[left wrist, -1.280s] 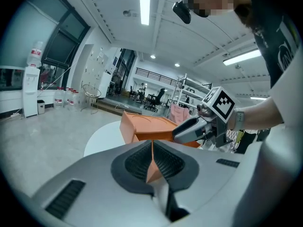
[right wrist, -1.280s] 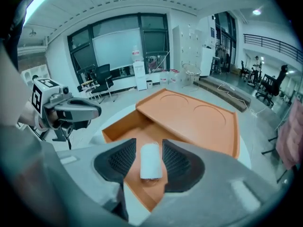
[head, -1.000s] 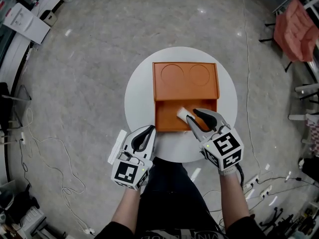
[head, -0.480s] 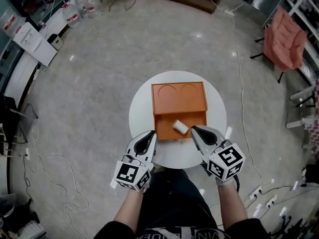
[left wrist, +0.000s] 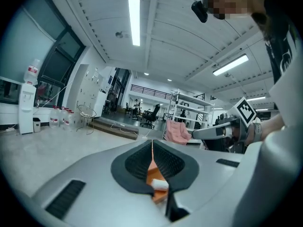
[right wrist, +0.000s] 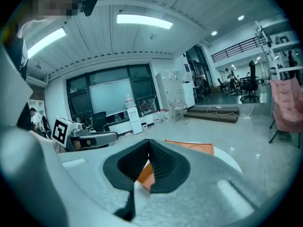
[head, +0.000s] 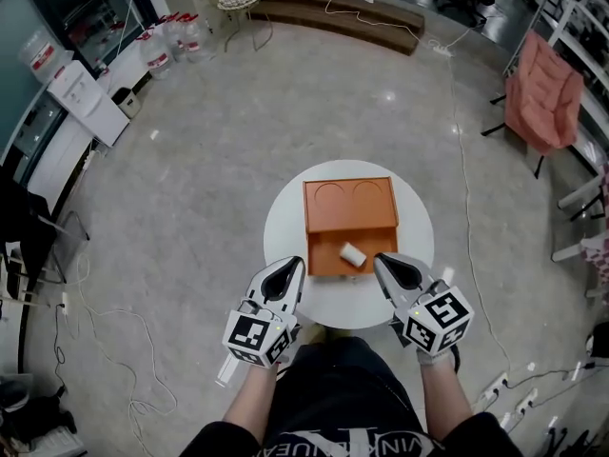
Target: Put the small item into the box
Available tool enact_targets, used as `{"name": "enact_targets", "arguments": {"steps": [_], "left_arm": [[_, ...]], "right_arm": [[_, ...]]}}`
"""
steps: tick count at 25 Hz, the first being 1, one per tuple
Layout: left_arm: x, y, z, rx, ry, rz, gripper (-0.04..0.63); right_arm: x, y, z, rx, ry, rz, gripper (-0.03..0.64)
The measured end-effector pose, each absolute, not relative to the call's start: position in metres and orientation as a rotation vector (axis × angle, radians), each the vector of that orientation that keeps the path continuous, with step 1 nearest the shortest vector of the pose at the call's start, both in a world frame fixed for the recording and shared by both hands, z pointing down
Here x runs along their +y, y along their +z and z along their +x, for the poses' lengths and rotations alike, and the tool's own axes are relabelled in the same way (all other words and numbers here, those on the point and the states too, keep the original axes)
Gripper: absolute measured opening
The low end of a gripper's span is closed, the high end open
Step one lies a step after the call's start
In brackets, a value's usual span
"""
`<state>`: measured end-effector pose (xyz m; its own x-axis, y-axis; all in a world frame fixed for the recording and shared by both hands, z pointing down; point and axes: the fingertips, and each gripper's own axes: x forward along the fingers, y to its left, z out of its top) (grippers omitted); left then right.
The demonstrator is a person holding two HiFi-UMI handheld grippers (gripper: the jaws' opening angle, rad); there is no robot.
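Right, from the head view the biggest thing is the grey polished floor (head: 190,208), with cables (head: 95,303) trailing over it, a pink-draped chair (head: 544,93) far off at the right and a row of water bottles (head: 171,41) at the upper left. Standing in the middle of that floor is the round white table (head: 285,241), and on it sits the orange box (head: 349,203). Its far part is a flat panel with two round outlines pressed into it. Its near part is an open tray facing up.

I have both grippers held over the near edge of the table, clear of the box. My left gripper (head: 296,265) sits just off the box's near left corner. In the left gripper view its two dark pads (left wrist: 137,162) meet along a thin line at the tips, so the jaws are closed together and hold nothing. Through the gap behind the tips I can see a slice of the orange tray below. My right gripper (head: 381,259) sits off the near right corner, and its own view shows the same: jaws pressed together and empty, with an orange corner showing beneath them.

The small item (head: 353,253), a short white roll-like piece, lies inside the open tray, right of its middle and near the front wall. From above it falls between the two sets of fingertips, free of both.
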<state>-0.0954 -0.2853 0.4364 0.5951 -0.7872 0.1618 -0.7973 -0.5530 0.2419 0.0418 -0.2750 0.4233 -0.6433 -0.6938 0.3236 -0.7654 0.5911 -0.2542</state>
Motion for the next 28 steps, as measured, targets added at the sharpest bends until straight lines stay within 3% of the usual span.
{"name": "enact_targets", "arguments": {"steps": [28], "left_arm": [[-0.310,0.342,-0.105,-1.410,-0.046,2.617,0.014]], "right_arm": [[-0.283,0.342,0.053,-2.736,0.436,1.191,0.006]]}}
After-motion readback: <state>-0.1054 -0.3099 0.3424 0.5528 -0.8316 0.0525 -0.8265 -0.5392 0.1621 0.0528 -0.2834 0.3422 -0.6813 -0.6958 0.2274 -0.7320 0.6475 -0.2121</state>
